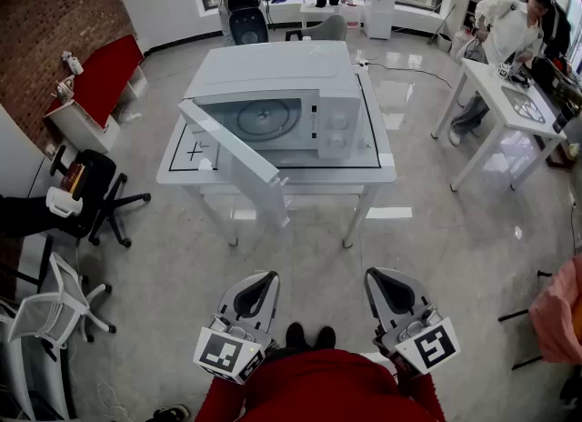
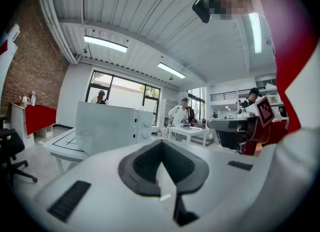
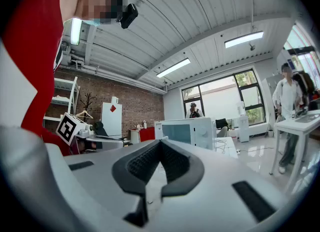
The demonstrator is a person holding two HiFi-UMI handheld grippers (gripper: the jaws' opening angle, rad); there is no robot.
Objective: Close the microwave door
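A white microwave (image 1: 273, 93) stands on a white table (image 1: 382, 170) in the middle of the room. Its door (image 1: 232, 152) hangs open, swung out to the left and toward me past the table's front edge. Both grippers are low and close to my body, well short of the table. The left gripper (image 1: 266, 277) and the right gripper (image 1: 375, 275) are both shut with nothing in them. The left gripper view shows the open door (image 2: 102, 126) side-on beyond the left gripper (image 2: 161, 146). In the right gripper view the microwave (image 3: 187, 132) is far beyond the right gripper (image 3: 160, 143).
A black office chair (image 1: 91, 193) and a white chair (image 1: 55, 311) stand at the left. A second white table (image 1: 505, 93) with a person (image 1: 509, 29) at it is at the right. A red cabinet (image 1: 105, 70) lines the brick wall.
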